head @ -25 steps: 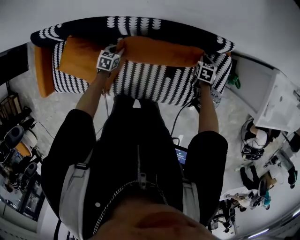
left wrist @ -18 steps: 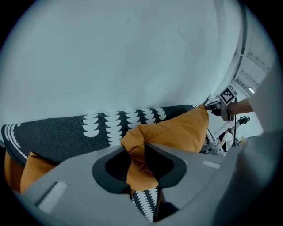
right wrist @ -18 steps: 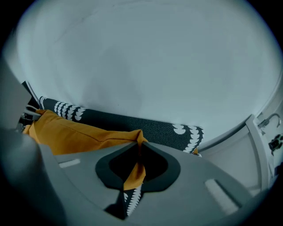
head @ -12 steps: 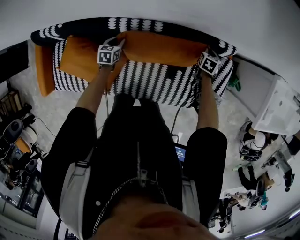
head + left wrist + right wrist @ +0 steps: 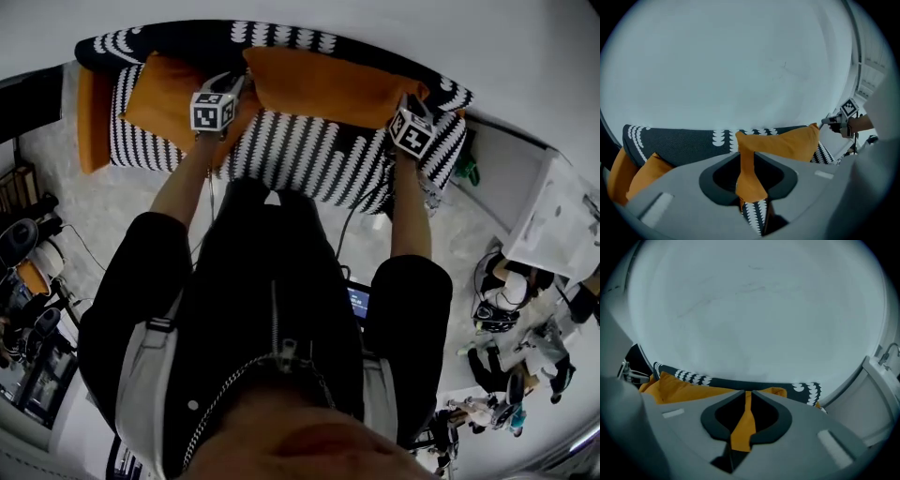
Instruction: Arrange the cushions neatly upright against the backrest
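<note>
Against the dark backrest [image 5: 187, 39] of the black-and-white patterned sofa [image 5: 309, 159], a long orange fabric cushion [image 5: 328, 86] stretches sideways, held at both ends. Its left corner is pinched by the left gripper [image 5: 234, 92]. In the left gripper view a strip of orange fabric runs down between the jaws, which have just been closing a little and press on it, with the patterned seat showing below. The cushion's right corner is pinched by the right gripper [image 5: 411, 101]. In the right gripper view a thin fold of orange cloth is caught between its jaws, which have just been opening slightly yet still touch the fabric on both sides. Both grippers point downward and away from the person toward the backrest.

Just left of the long cushion, a second orange cushion [image 5: 155, 94] leans tilted on the seat, its right edge beside the left gripper. Farther left, a third orange cushion [image 5: 86, 117] stands at the sofa's left arm.

Nearer in the scene, the person's black sleeves [image 5: 141, 272] reach out over a pale speckled floor [image 5: 89, 211]. Beyond the sofa rises a plain white wall [image 5: 394, 28]. To the right, well apart from the sofa, stands a white cabinet [image 5: 553, 220].
</note>
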The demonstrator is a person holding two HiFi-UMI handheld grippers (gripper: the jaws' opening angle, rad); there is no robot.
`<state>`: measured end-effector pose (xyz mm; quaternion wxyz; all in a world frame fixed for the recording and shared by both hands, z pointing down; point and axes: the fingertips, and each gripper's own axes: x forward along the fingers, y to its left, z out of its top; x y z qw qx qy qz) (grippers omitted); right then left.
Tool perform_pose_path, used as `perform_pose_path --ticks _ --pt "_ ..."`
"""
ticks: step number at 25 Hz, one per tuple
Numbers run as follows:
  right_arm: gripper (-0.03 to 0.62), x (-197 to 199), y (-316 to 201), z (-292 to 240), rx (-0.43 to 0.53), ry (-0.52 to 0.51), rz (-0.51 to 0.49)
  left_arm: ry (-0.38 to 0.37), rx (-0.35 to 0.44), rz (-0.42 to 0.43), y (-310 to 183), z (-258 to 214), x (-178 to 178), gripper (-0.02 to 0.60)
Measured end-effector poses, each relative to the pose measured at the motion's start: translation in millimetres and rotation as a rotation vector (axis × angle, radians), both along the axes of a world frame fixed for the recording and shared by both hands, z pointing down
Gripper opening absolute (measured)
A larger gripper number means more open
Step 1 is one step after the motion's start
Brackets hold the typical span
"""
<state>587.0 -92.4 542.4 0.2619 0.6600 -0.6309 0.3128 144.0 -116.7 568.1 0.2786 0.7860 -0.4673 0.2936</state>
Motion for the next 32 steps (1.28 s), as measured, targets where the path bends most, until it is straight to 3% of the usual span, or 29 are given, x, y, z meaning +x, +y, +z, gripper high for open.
perform_pose_path --ticks 1,4,10,16,20,23,29,32 --pt "0.018 -15.3 4.7 -2.3 0.018 -0.002 -0.030 0.002 0.004 -0.011 12.2 -5.1 -5.5 0.089" --pt "0.003 -66.8 19.3 -5.3 0.055 -0.008 -0.133 0.007 0.012 -0.038 54.3 -16.6 -21.4 0.011" --pt "0.003 -181.3 46.4 9.2 0.054 -0.062 -0.340 -0.045 -0.003 -0.016 125.6 -14.3 -58.9 0.011" --pt "0.003 -314.7 75.9 8.5 0.044 -0.180 -0.495 -0.070 0.000 -0.058 146.4 -18.1 -154.4 0.011" --pt "0.003 -382.9 86.9 16.6 0.015 -0.150 -0.588 -0.055 0.020 -0.041 139.0 -10.3 -212.4 0.011" --pt "0.003 -426.2 86.5 20.4 0.001 -0.118 -0.571 -0.043 0.030 -0.008 127.8 5.2 -260.5 0.011" --pt "0.003 -508.7 83.5 17.7 -0.023 -0.137 -0.374 -0.014 0.008 0.079 101.0 11.4 -347.2 0.011" --pt "0.003 -536.6 83.3 20.2 -0.049 -0.144 -0.301 -0.012 -0.008 0.123 87.8 5.3 -372.8 0.011"
